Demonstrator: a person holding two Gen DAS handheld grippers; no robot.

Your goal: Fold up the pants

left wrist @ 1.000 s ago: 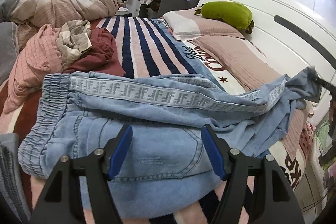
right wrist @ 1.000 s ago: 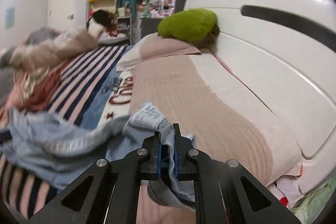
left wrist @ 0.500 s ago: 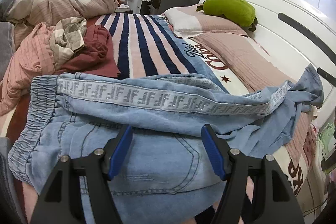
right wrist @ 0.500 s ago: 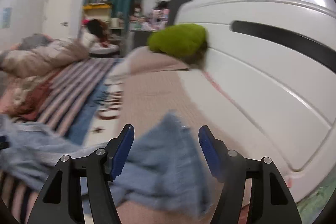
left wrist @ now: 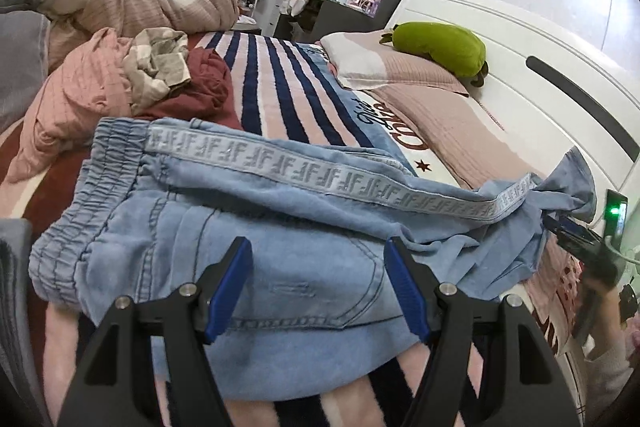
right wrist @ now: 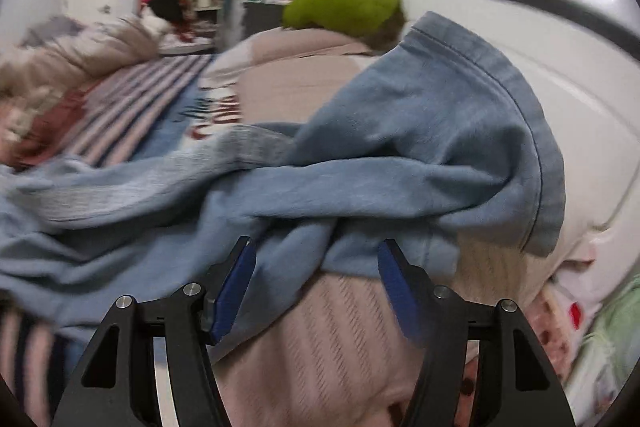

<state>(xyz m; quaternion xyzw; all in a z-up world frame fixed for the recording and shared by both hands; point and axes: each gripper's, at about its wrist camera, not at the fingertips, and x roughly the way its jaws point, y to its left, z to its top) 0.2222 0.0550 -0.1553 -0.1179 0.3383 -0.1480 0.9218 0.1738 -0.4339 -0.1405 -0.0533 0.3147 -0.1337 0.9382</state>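
Note:
Light blue denim pants (left wrist: 256, 227) with a grey lettered side stripe lie across the striped bed, waistband at the left, legs rumpled toward the headboard at the right. My left gripper (left wrist: 318, 287) is open and empty, just above the seat of the pants. In the right wrist view the leg end (right wrist: 420, 147) lies bunched over the pink pillow by the headboard. My right gripper (right wrist: 316, 287) is open and empty, just short of the cuff's lower edge. It also shows at the right edge of the left wrist view (left wrist: 576, 239).
A pile of pink, plaid and maroon clothes (left wrist: 120, 87) lies beyond the waistband. A rolled duvet (left wrist: 132, 3) lies behind it. A green plush (left wrist: 440, 49) rests on pillows by the white headboard (left wrist: 540, 67). Shelves stand beyond the bed.
My right gripper opened and let go of the pant leg end, which dropped onto the pillow. It has since drawn back a little. My left gripper stayed open over the seat.

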